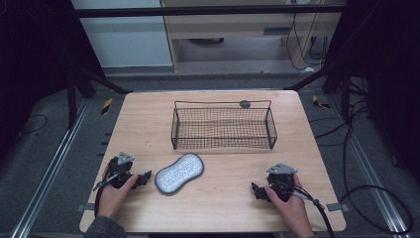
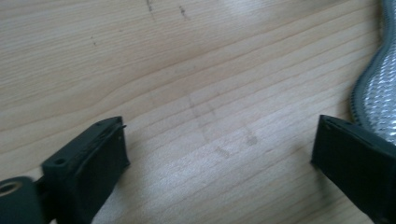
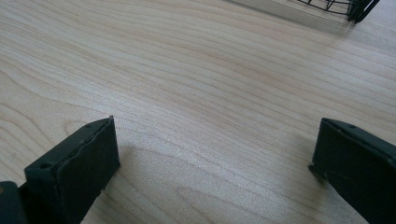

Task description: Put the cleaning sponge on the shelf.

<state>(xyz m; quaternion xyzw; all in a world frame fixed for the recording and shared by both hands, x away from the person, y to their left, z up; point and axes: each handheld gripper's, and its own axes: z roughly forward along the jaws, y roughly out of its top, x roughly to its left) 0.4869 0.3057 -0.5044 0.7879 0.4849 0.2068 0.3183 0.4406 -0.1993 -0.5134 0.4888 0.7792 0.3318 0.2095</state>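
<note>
Lower centre of the worktop (image 1: 148,119): one silver scrubber pad (image 1: 179,172), edge cut off in left gripper view; one wire basket (image 1: 223,128); left gripper (image 1: 146,177) and right gripper (image 1: 254,189), fingers released, empty.

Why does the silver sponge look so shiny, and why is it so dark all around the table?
In the high view the light falls on the table while the room around it stays dim, and the sponge shines pale. In the left gripper view its weave glints and looks slightly soft. In the right gripper view the jaws cast soft shadows on the wood, and the basket corner is blurry.
</note>
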